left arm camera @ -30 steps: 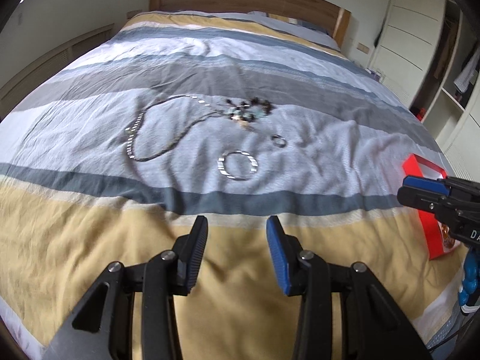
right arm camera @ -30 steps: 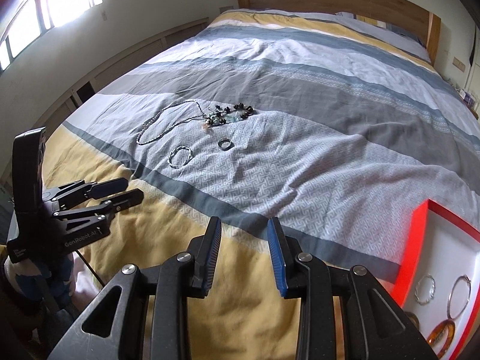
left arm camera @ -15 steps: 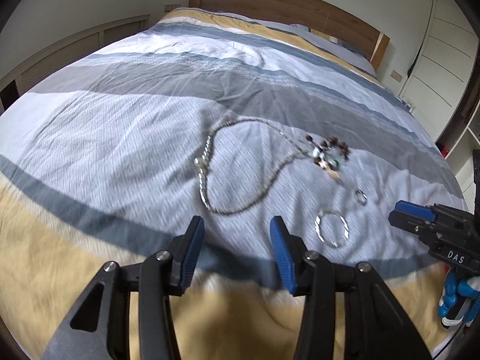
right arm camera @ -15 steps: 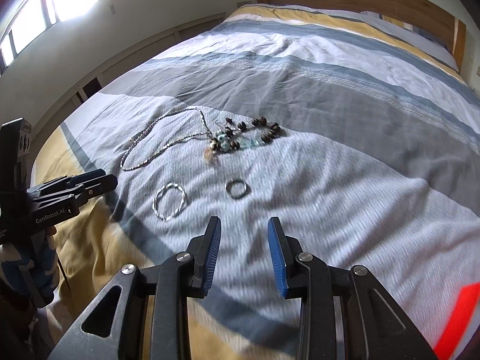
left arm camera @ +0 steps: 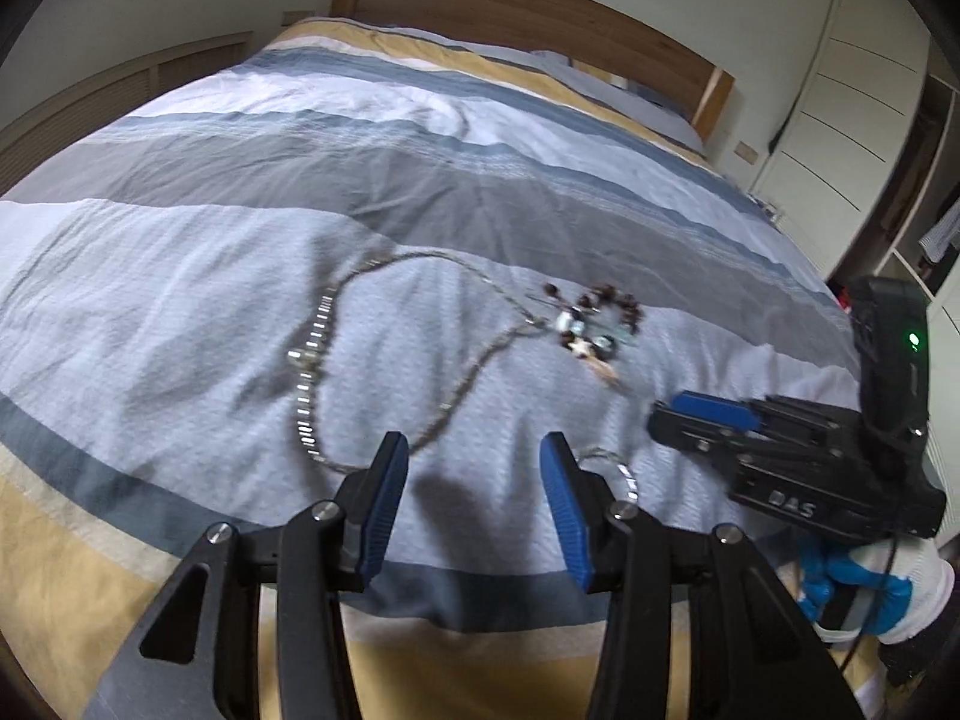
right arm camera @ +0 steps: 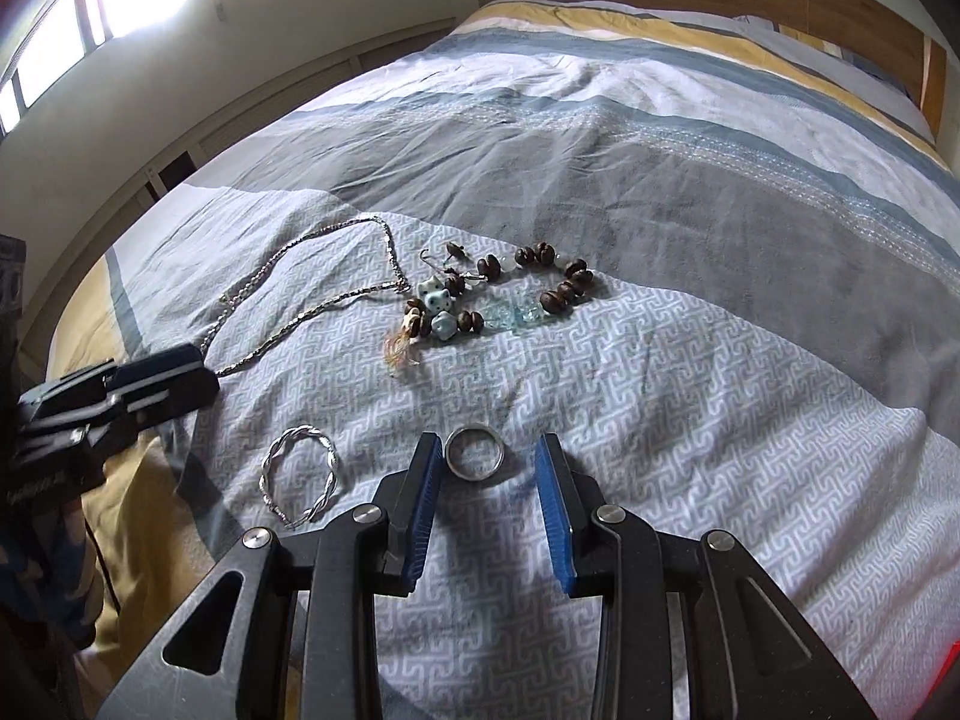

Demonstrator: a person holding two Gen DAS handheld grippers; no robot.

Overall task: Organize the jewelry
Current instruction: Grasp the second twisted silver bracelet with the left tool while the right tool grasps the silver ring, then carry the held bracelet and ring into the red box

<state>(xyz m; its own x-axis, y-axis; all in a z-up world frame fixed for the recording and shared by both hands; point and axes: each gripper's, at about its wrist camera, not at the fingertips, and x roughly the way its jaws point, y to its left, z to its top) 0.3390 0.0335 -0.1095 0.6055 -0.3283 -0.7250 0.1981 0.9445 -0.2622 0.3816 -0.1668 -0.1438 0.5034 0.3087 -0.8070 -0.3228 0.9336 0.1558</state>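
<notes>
Right tongs [right arm camera: 489, 459] stood parted and empty above the striped bedspread [right arm camera: 690, 372], their blue pads [right arm camera: 427, 498] on either side of a plain metal ring [right arm camera: 474, 452] lying flat on the patterned grey band; no pad was seen to touch it. Left tongs [left arm camera: 474, 468] had just been opening and stood wide, nothing between the pads. A twisted silver bangle [right arm camera: 300, 483] lay just left of the ring, apart from it. Farther up the bed lay a beaded bracelet [right arm camera: 510, 291] of brown, pale blue and clear beads, and beside it a long silver chain necklace [left arm camera: 384, 360] in a loose loop. On the right tool's black body, seen from the left wrist view, the letters "DAS" [left arm camera: 791, 503] read upside down. Lettering on the left tool was too blurred to read.
</notes>
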